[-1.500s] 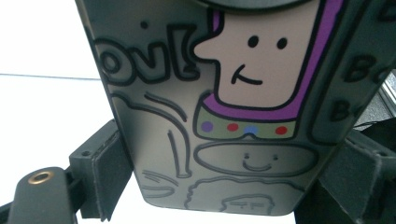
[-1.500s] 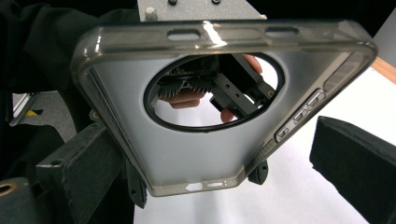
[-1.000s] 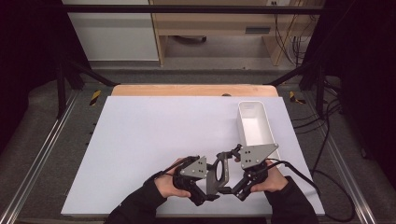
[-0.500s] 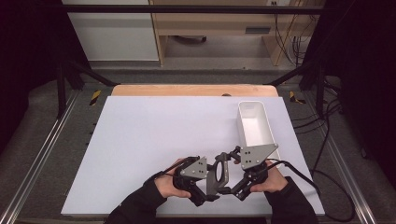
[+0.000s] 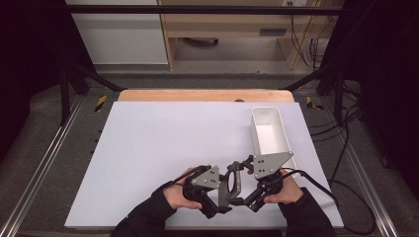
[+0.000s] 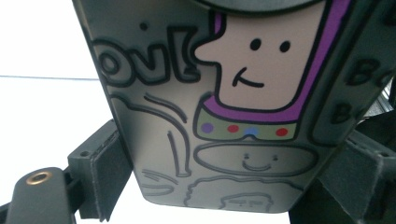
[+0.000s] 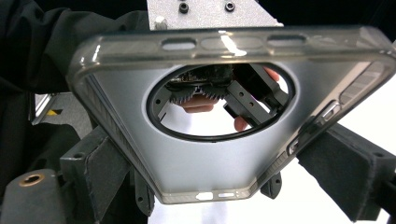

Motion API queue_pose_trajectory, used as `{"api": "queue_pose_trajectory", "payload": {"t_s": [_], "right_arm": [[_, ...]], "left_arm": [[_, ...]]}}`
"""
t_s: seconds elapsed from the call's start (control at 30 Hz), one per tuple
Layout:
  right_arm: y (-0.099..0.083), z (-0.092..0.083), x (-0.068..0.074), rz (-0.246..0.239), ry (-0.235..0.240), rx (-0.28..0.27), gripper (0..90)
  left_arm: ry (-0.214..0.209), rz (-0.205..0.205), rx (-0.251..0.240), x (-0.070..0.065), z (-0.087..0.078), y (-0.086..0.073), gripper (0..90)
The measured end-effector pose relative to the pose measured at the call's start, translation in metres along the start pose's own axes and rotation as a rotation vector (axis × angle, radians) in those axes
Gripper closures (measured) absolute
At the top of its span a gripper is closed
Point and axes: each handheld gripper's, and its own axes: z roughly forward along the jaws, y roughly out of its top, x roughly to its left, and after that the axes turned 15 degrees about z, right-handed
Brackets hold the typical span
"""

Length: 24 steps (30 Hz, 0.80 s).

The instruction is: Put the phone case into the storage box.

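Observation:
A smoky translucent phone case [image 5: 231,180] stands on edge just above the table's near edge, between both grippers. In the left gripper view its back [image 6: 243,107] carries a cartoon drawing with a purple outline, and my left gripper [image 6: 233,175] has a black pad against each side edge. In the right gripper view I look into the case's inner side [image 7: 219,168] with its round hole; my right gripper [image 7: 229,175] clamps its two long edges. In the high view the left gripper [image 5: 221,196] and right gripper [image 5: 248,191] meet at the case from opposite sides.
A white rectangular bin [image 5: 269,131] stands lengthwise at the right of the white tabletop [image 5: 168,143], just beyond my right hand. Cables [image 5: 341,163] trail off the table's right side. A wooden strip [image 5: 197,95] borders the far edge.

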Motion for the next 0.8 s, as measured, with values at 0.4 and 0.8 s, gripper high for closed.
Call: {"api": "queue_pose_trajectory", "payload": {"t_s": [0.4,0.8], "right_arm": [[0.004,-0.01,-0.001,0.013,-0.037,-0.034,12.0],[0.011,-0.025,-0.004,0.046,-0.144,-0.069,11.9]], "left_arm": [[0.039,-0.054,-0.013,0.001,-0.012,-0.008,4.4],[0.16,-0.133,-0.048,0.002,-0.038,-0.024,1.8]]}}
